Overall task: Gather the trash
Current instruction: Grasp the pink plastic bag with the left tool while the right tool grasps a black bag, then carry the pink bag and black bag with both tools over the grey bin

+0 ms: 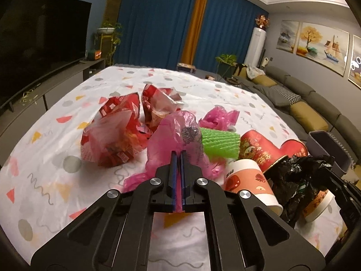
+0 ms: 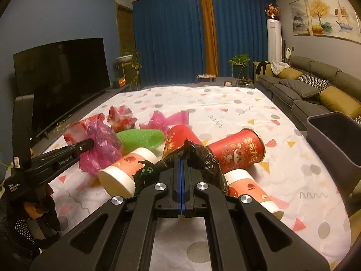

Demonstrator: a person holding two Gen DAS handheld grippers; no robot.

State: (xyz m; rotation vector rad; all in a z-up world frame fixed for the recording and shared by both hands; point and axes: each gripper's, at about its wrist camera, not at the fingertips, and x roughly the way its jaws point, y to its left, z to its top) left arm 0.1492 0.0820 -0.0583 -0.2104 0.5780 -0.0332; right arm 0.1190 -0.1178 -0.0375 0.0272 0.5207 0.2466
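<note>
My left gripper [image 1: 178, 155] is shut on a crumpled pink plastic bag [image 1: 173, 131], held just above the cloth; from the right wrist view the same left gripper [image 2: 90, 144] pinches that pink bag [image 2: 101, 149]. My right gripper [image 2: 181, 157] is shut on a crumpled black plastic bag [image 2: 203, 160], which also shows at the right of the left wrist view as a black bag [image 1: 297, 176]. Around them lie red snack wrappers [image 1: 112, 135], a green foam net [image 1: 220, 144], a second pink bag [image 1: 218, 117], red cups [image 2: 237, 149] and pink-and-white paper cups [image 2: 126, 169].
A white patterned tablecloth [image 2: 225, 106] covers the table. A grey bin [image 2: 336, 135] stands off the table's right edge. A sofa [image 2: 315, 85] runs along the right wall, a TV [image 2: 61, 79] on the left. A gloved hand [image 2: 38, 216] holds the left gripper.
</note>
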